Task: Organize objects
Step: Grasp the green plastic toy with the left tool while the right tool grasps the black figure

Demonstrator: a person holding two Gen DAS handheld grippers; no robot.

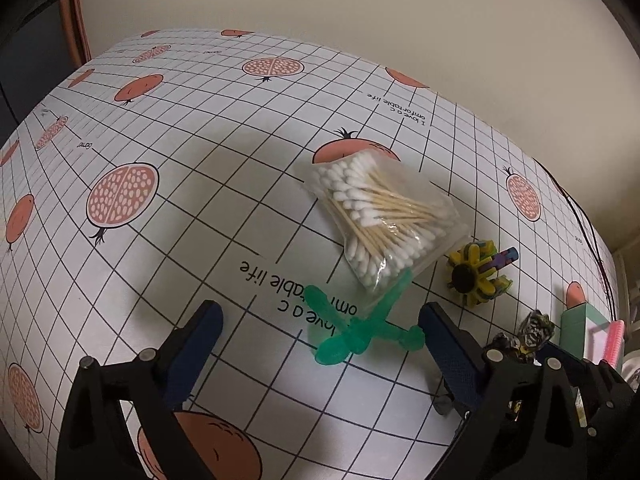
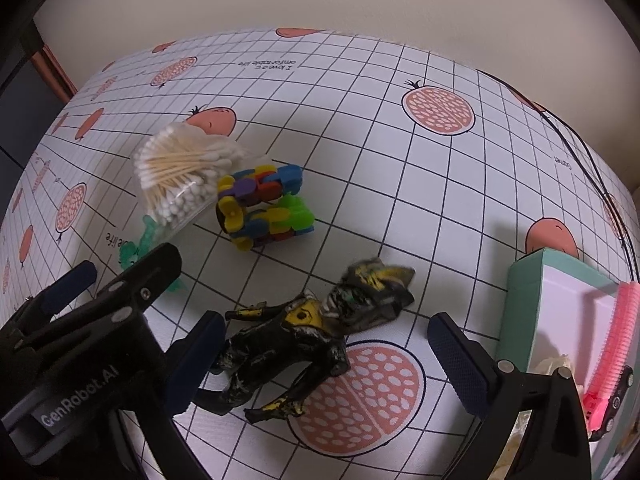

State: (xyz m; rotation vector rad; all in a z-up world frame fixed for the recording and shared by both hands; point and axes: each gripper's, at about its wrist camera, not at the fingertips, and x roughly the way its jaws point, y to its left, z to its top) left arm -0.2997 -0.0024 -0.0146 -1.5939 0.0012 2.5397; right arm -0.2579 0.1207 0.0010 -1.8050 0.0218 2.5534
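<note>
Both hand-held grippers gape wide, empty: left [image 1: 320, 344] straddles the green rubbery dragonfly toy [image 1: 362, 326], light, floppy, so pinch its body; right [image 2: 326, 354] straddles the stiff black-and-yellow figurine [image 2: 296, 340].

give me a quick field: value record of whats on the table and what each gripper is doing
surface: tablecloth with grid and fruit print
left gripper: open, over green plastic toy
right gripper: open, around black and yellow figure
cotton swabs: clear bag, lying partly on the green toy
colourful linked toy: beside the bag
box: teal, at right, holds a pink comb
</note>
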